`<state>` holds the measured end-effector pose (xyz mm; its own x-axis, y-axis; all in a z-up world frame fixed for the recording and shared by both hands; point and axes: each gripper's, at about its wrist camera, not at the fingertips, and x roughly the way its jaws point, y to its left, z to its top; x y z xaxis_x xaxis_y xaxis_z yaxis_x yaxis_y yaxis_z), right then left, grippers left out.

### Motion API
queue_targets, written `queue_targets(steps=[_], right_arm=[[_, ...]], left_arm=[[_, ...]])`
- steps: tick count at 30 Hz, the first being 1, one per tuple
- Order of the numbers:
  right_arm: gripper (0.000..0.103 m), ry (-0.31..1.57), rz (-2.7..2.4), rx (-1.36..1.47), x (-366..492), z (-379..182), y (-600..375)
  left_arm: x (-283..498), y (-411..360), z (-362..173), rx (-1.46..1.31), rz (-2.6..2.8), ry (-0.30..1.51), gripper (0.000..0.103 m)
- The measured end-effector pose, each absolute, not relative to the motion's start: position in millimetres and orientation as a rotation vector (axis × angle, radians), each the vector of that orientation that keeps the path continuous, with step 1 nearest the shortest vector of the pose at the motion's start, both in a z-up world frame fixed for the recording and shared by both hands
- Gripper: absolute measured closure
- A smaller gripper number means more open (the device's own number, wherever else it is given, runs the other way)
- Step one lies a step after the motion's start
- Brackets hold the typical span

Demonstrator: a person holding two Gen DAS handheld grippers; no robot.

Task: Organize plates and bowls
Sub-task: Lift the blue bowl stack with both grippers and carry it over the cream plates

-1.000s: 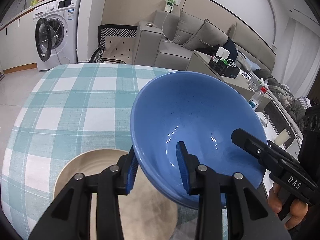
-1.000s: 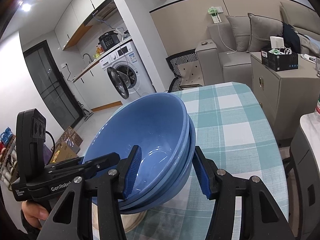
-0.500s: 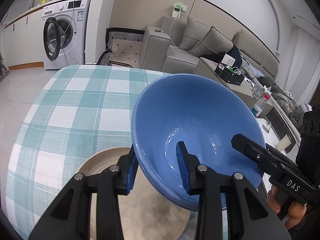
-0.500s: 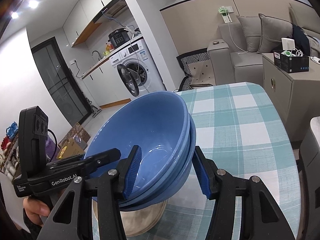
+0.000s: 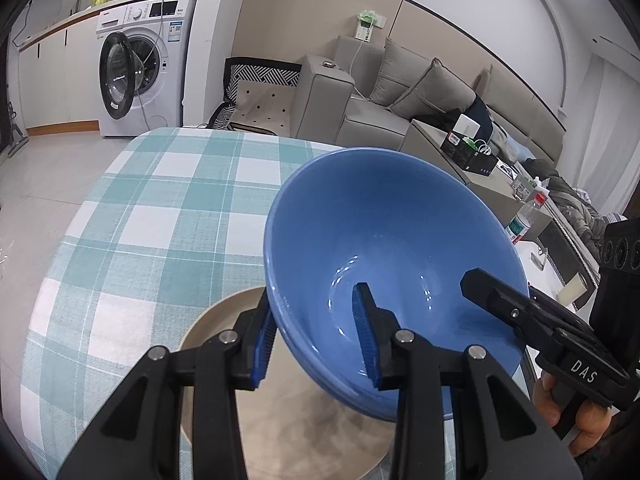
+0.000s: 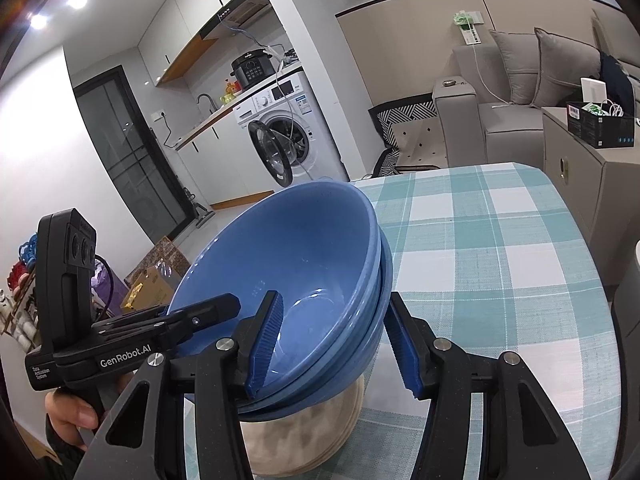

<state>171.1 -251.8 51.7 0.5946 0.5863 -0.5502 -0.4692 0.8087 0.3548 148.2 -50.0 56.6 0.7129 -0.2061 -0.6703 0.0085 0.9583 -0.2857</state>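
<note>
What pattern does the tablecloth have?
The tablecloth has a teal and white check pattern, shown best in the left wrist view.

White washing machine left, grey sofa behind, checked tablecloth, ceiling spotlights.

A glossy, smooth glaze with bright highlights is shown on the stacked blue bowls, which appear ceramic. A matt, faintly mottled beige finish is seen on the plates beneath. The table is covered by a woven checked tablecloth of visibly coarse cloth. Matt black plastic with polished metal pivot pins is seen on the left gripper, and ribbed blue pads, probably rubber, on the right gripper.
</note>
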Motion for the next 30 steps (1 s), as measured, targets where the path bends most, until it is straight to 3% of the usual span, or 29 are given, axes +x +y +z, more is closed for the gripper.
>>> queue_targets(steps=[30], right_arm=[[0.049,0.743,0.695,0.144,164,31,-204]], left_arm=[[129,-7,40,-0.308,-0.047,0.786,0.068]])
